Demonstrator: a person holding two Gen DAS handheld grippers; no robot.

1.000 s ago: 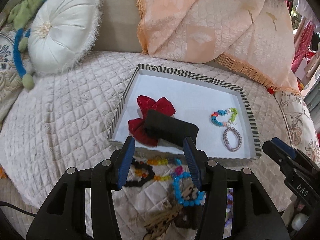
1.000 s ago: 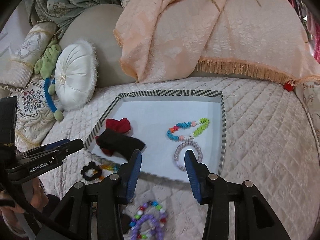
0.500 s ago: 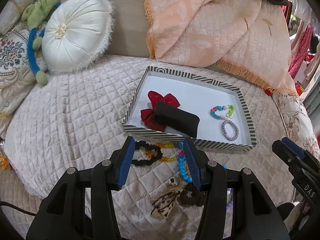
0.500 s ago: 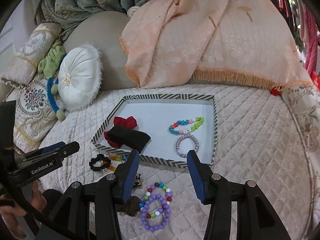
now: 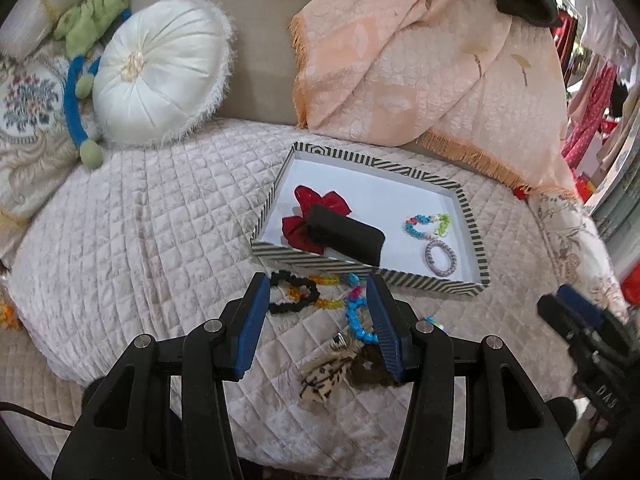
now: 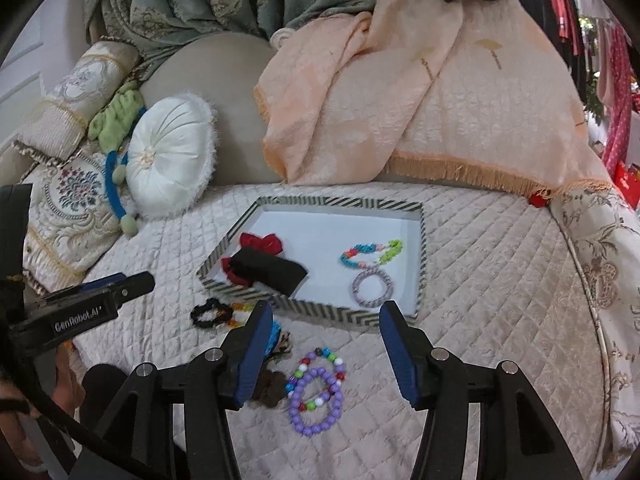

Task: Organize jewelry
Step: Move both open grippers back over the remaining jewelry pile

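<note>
L gripper (image 5: 316,320) empty, R gripper (image 6: 326,348) opening, empty

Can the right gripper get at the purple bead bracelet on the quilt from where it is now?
Probably yes. The purple bracelet lies in the open on the quilt, just ahead of the right gripper, whose jaws stand open and empty. Only a multicoloured bracelet overlaps it.

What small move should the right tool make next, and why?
Probably lower the right tool onto the purple bead bracelet. Its jaws, just opening, stand empty. The bracelet lies just below them on the quilt, outside the striped tray, beside a multicoloured bead bracelet. The tray already holds two bracelets.
</note>
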